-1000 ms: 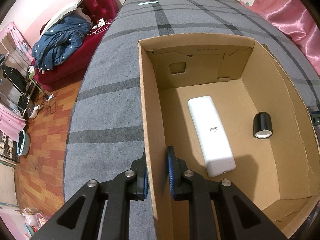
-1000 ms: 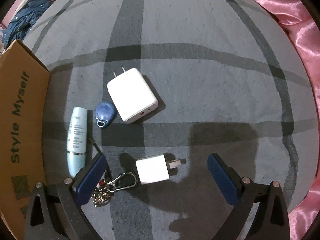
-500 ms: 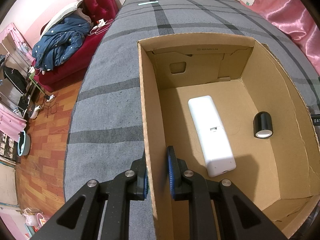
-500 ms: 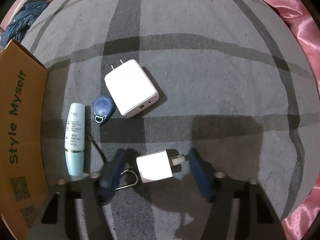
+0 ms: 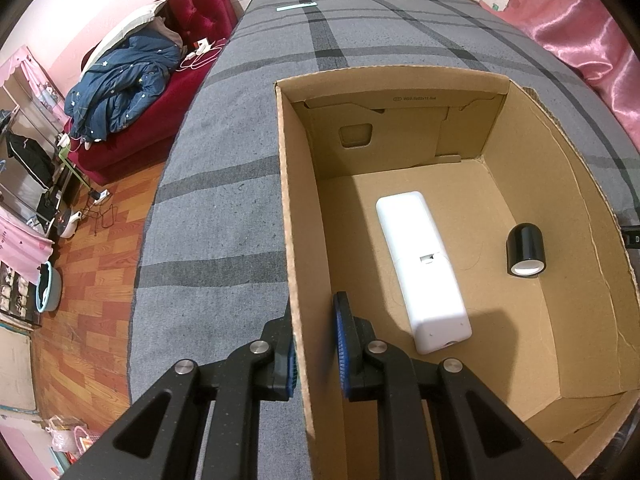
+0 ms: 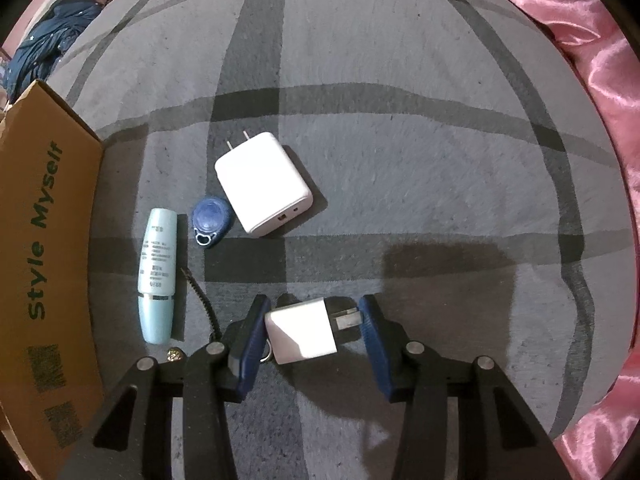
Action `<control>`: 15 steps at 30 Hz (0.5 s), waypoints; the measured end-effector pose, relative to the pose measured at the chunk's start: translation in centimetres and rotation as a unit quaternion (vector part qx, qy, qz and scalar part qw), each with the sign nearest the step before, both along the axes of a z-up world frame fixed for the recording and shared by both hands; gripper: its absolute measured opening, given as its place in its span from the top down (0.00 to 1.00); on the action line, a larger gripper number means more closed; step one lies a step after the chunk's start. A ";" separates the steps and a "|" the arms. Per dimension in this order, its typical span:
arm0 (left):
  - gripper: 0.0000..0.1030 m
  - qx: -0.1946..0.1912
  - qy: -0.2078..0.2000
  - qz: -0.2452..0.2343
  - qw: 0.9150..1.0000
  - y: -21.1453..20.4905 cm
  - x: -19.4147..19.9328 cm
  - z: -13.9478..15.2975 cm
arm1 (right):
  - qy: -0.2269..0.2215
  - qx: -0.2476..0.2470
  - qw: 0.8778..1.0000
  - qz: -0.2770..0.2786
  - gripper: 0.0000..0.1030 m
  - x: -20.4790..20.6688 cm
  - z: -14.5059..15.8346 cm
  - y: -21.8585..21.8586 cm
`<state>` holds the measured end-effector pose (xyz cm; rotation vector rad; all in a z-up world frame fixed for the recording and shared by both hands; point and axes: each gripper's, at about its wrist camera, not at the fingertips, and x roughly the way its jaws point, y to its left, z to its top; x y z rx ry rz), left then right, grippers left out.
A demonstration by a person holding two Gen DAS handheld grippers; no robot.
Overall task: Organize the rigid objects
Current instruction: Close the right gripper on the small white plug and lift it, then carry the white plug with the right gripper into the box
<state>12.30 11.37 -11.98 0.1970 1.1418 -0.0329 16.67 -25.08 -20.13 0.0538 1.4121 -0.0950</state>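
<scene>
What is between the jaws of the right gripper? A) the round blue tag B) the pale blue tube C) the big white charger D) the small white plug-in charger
D: the small white plug-in charger lies between the right gripper jaws, which have just been closing.

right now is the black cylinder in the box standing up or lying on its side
On its side. The black cylinder lies on the cardboard box floor, its white end facing sideways.

Keyring (image 6: 267,354) mostly hidden behind right tool's (image 6: 312,330) finger.
</scene>
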 end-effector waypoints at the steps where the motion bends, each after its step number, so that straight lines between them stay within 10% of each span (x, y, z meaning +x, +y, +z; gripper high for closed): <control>1: 0.84 -0.001 0.000 0.000 1.000 0.1 0.0 0.0 | 0.000 -0.002 1.000 0.001 0.53 0.0 0.2 0.1; 15: 0.84 -0.004 0.002 0.001 1.000 0.1 0.0 0.0 | -0.016 -0.010 0.999 0.026 0.53 -0.6 5.4 2.9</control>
